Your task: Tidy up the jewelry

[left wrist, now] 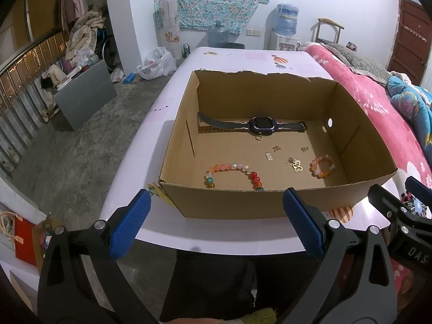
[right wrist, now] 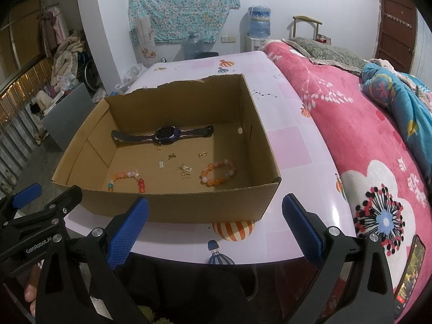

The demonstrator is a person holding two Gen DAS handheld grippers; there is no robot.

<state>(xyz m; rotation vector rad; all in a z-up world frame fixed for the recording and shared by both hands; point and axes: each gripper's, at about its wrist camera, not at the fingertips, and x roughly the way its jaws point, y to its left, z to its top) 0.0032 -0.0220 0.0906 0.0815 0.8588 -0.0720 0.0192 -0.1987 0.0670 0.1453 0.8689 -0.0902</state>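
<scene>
An open cardboard box (left wrist: 224, 202) (right wrist: 178, 206) stands on a pink patterned table (left wrist: 162, 113) (right wrist: 294, 145). Inside lie a dark smartwatch (left wrist: 263, 126) (right wrist: 166, 134), a long beaded bracelet (left wrist: 235, 172) (right wrist: 127, 179), a small orange beaded bracelet (left wrist: 322, 166) (right wrist: 218, 172) and several small gold pieces (left wrist: 295, 163) (right wrist: 185, 171). My left gripper (left wrist: 216, 222) is open and empty, held back from the box's near wall. My right gripper (right wrist: 214, 224) is likewise open and empty near the table's front edge. Each gripper shows at the side of the other's view.
A pink floral blanket (right wrist: 378, 148) (left wrist: 378, 102) is heaped along the table's right side, with a phone (right wrist: 409, 272) on it. Concrete floor, a grey box (left wrist: 83, 94) and a railing (left wrist: 24, 89) lie to the left. A water dispenser (left wrist: 286, 27) stands by the far wall.
</scene>
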